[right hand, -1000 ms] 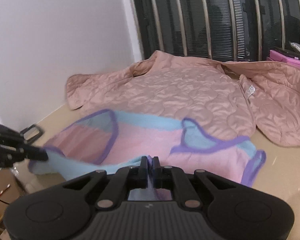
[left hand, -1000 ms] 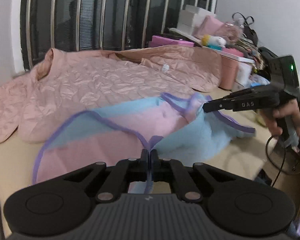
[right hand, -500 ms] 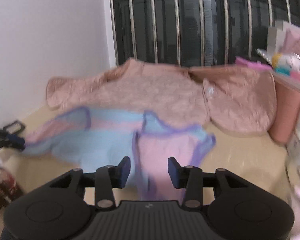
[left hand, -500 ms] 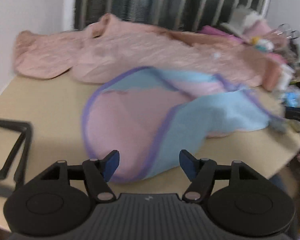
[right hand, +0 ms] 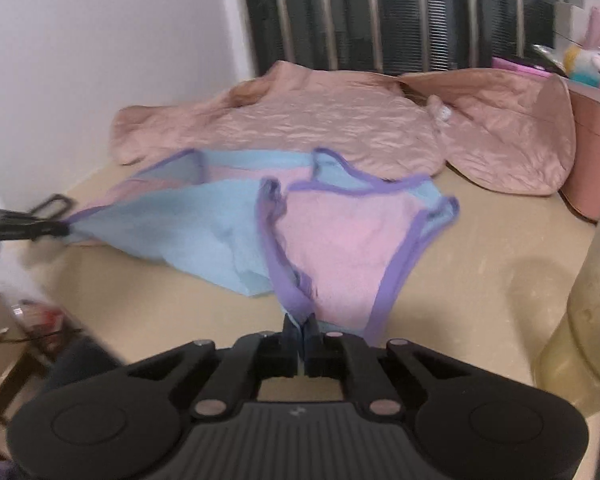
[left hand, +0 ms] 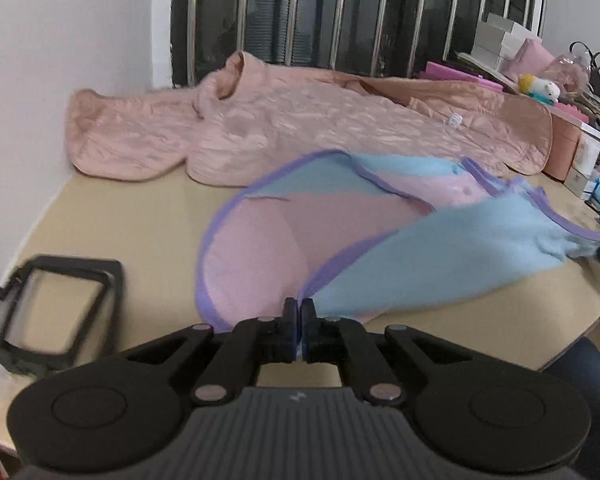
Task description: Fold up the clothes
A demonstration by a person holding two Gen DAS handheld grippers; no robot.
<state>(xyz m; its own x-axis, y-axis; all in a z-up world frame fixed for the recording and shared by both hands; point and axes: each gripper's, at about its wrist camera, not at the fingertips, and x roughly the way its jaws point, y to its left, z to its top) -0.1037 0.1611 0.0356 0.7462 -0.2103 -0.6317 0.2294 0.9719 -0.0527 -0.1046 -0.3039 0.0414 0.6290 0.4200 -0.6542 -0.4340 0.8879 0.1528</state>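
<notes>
The left tool is pressed together and pinches the purple edge of the garment, a pink and blue piece with purple trim that lies on the counter. The right tool is also pressed together on another purple edge of the same garment. The cloth is stretched a little between the two tools. Behind it, just beside, lies a pink jacket. A black frame rests near the left edge of the counter.
</notes>
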